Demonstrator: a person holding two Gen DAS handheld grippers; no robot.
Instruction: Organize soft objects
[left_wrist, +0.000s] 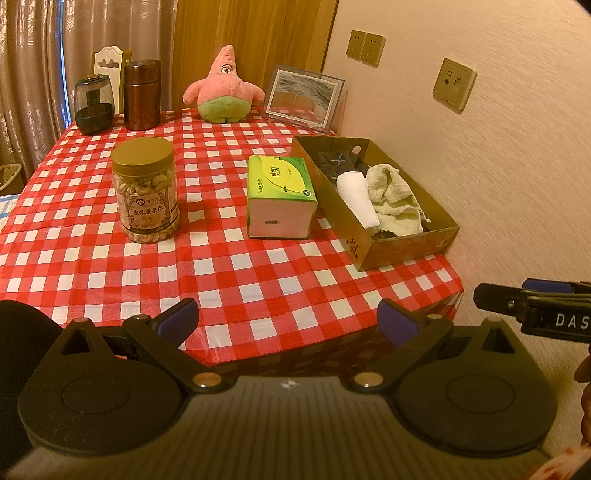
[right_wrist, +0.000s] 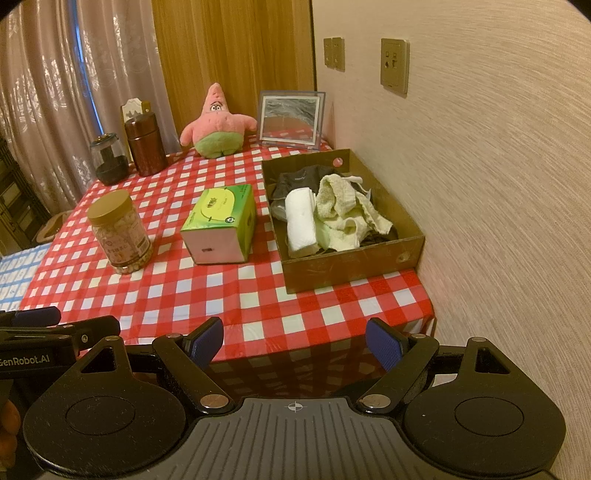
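Red-and-white checked counter (right_wrist: 236, 295) against a papered wall, carrying: one cardboard box (right_wrist: 343, 264) at the wall side, holding a rolled white towel (right_wrist: 301, 221), a crumpled cream cloth (right_wrist: 343, 210) and dark garments (right_wrist: 295, 181); just left of it a green tissue box (right_wrist: 221, 221), a cashew jar (right_wrist: 120, 232), and a pink star plush (right_wrist: 218, 123) at the far edge. Left tongs (left_wrist: 287, 325) and right tongs (right_wrist: 294, 345): both spread wide at the near edge, nothing between them.

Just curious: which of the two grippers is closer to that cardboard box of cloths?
Right. The right gripper hangs off the table edge almost straight before the cardboard box; the left gripper sits further left, box diagonally right.
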